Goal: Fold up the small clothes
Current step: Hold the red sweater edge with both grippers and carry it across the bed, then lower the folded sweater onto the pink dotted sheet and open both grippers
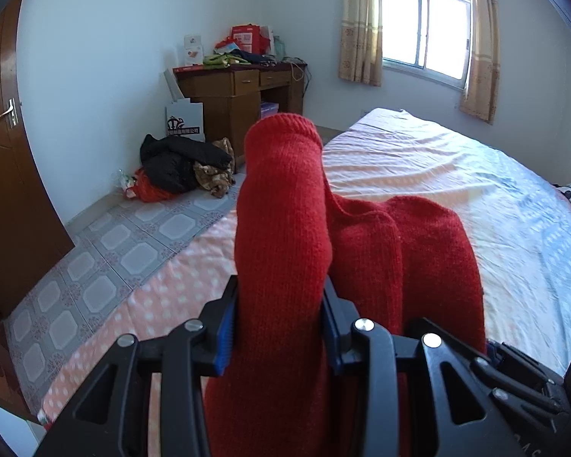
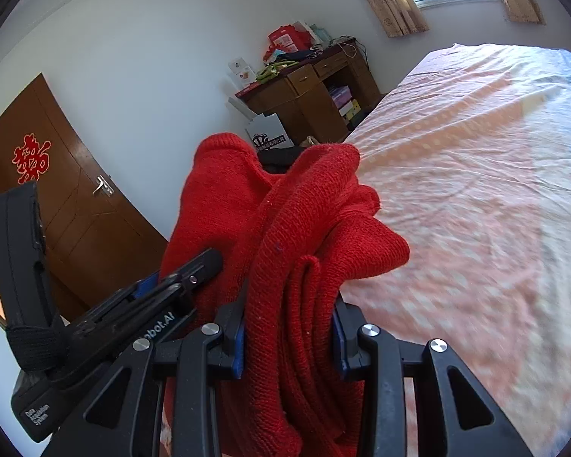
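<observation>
A red knit garment (image 1: 281, 236) is held up off a bed (image 1: 456, 175) by two black tongs, one in each of the person's hands. The left tongs (image 1: 281, 327) are pinched on a thick roll of the knit, which stands up and away from them toward the far wall. The right tongs (image 2: 289, 335) are clamped on several bunched layers of the same garment, whose folds spill forward and to the right. In the right view the left tongs are seen just to the left, biting the knit close by, so both grips sit near one edge. The garment's long axis appears to run away from the tongs, with the open pink dotted sheet lying ahead and to the right; laying it down there is judged the coming move. The garment's lower part is cut off beneath both tongs, and its kind cannot be told. The hands themselves are hidden.
</observation>
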`<state>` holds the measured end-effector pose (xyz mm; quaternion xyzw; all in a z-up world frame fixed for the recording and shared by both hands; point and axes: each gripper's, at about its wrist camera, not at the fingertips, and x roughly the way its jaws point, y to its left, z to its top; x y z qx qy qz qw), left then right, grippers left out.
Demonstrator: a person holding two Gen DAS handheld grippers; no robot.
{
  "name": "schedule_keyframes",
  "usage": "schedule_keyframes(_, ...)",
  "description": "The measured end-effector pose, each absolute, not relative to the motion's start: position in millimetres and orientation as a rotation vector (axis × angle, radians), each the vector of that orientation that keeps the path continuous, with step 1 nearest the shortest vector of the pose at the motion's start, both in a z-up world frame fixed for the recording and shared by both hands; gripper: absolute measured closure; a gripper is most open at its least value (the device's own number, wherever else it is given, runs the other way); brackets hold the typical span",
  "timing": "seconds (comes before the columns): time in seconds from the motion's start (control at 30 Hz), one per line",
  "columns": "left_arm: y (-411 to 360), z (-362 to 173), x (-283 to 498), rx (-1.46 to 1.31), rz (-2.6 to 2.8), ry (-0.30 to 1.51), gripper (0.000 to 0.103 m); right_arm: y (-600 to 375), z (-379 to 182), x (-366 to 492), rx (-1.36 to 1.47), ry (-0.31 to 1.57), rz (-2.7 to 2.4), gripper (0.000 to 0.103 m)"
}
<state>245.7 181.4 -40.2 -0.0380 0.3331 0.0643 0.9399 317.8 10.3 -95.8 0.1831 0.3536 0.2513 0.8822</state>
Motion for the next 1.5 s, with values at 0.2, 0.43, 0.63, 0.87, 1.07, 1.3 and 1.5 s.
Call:
schedule_keyframes(0.2,179,-63,274,-0.044,0.125,0.682,0.063,13,-119,347,0.307,0.717,0.436,0.067)
schedule_keyframes(0.43,188,-79,288,-0.034,0.145,0.715,0.063,12,-153,366,0.227,0.753,0.365,0.067)
schedule_keyframes(0.63,202,-98,293,-0.082,0.16,0.771,0.054,-2,-168,377,0.302,0.777,0.393,0.064)
schedule_keyframes(0.87,199,-93,285,-0.067,0.17,0.774,0.046,-9,-168,371,0.308,0.79,0.397,0.058)
schedule_keyframes(1.07,207,-88,263,-0.1,0.172,0.783,0.033,-21,-168,366,0.302,0.806,0.361,0.039)
schedule_keyframes(1.3,228,-88,222,-0.199,0.148,0.753,0.015,-40,-154,329,0.337,0.78,0.348,0.039)
schedule_keyframes(1.5,233,-101,221,-0.275,0.109,0.775,0.015,-43,-152,298,0.426,0.767,0.419,0.038)
